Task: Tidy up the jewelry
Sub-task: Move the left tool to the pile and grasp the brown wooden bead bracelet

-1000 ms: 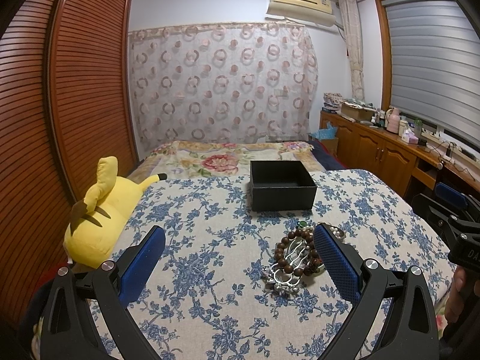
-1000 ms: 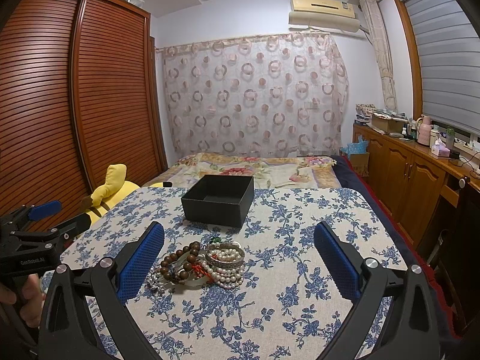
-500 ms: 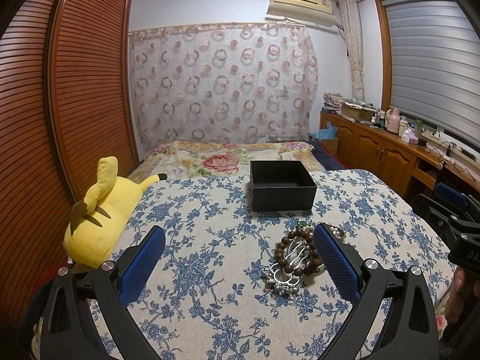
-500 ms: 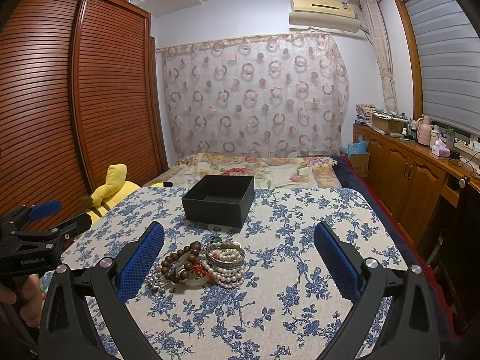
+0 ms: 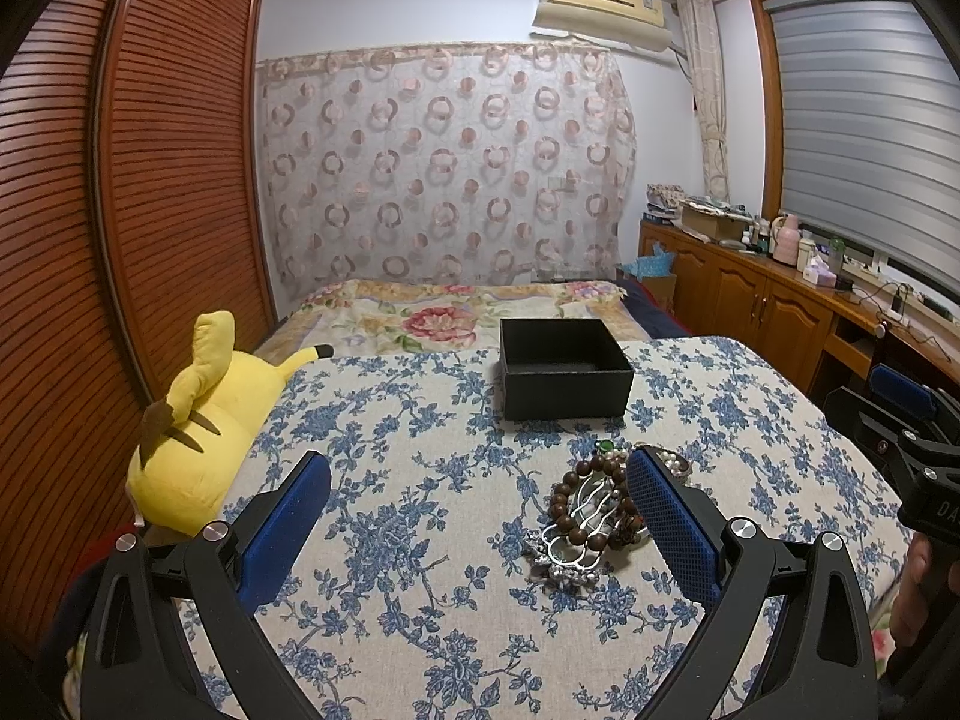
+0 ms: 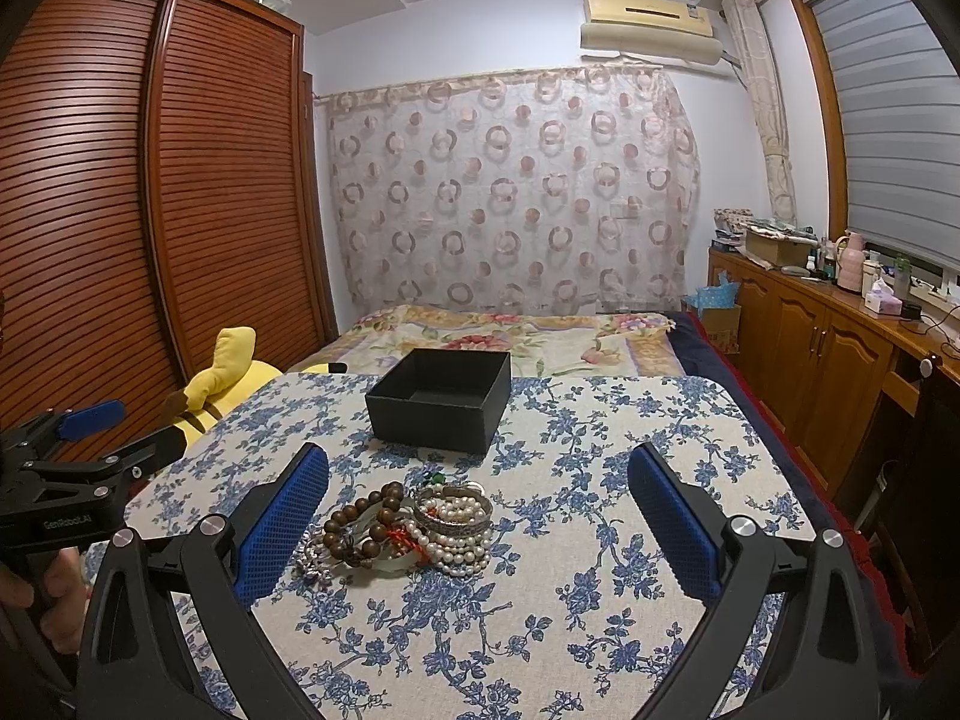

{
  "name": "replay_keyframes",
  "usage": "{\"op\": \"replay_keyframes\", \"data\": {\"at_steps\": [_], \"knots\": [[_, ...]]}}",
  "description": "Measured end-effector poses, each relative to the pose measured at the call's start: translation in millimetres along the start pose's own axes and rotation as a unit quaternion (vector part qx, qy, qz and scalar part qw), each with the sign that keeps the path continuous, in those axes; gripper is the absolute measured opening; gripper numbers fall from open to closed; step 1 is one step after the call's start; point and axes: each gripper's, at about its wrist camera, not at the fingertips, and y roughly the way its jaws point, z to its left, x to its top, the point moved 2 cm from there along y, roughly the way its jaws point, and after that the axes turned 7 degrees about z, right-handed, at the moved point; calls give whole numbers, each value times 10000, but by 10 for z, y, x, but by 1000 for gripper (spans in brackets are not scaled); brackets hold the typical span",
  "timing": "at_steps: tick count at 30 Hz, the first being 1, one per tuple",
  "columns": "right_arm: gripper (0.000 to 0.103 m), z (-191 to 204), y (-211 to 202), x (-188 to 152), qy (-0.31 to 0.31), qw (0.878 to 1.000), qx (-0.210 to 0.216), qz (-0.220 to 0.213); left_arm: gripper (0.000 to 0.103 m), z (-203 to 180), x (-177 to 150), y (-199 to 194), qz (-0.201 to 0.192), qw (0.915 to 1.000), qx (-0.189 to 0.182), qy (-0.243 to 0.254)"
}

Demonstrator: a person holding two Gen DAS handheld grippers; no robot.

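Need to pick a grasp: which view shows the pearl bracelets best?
Right wrist: the pearl bracelets lie unobstructed beside the wooden beads. In the left wrist view, that gripper's own finger hides nearly all of them.

Both wrist cameras look low and forward between their own fingers, sharing the jewelry pile (image 5: pixel 600 510) (image 6: pixel 408 525) and black box (image 5: pixel 564 375) (image 6: pixel 441 399) beyond the fingertips.

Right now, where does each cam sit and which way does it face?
Left wrist: on the left hand-held gripper, facing the far curtain; jewelry pile near its right finger, the right hand-held gripper at frame right.
Right wrist: on the right hand-held gripper, same heading; pile near its left finger.
Shared: black box, jewelry pile, yellow plush.
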Motion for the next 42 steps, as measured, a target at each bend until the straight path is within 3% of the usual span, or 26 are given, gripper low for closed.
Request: {"op": "replay_keyframes", "data": {"at_steps": [9,19,24,29,34,38,42], "knots": [[100,30,125,-63,-145,9998,26,133,95,61,-108,230,330,9991,-256,25],[72,-78,462,-245,-359,9970,218,654,94,-52,-246,583,811,9935,-784,174],[67,-91,546,-334,-394,9949,323,873,76,-227,-276,738,1104,9844,-1332,310],[67,-114,560,-371,-390,9943,335,931,59,-390,-252,901,1300,9784,-1529,499],[67,-141,579,-391,-378,9938,335,989,50,-538,-201,1059,1515,9693,-1850,569],[67,-173,608,-424,-332,9936,319,1030,37,-647,-158,1201,1672,9648,-1925,637],[67,-176,628,-439,-334,9932,310,1069,32,-727,-139,1300,1751,9632,-1909,718]]}}
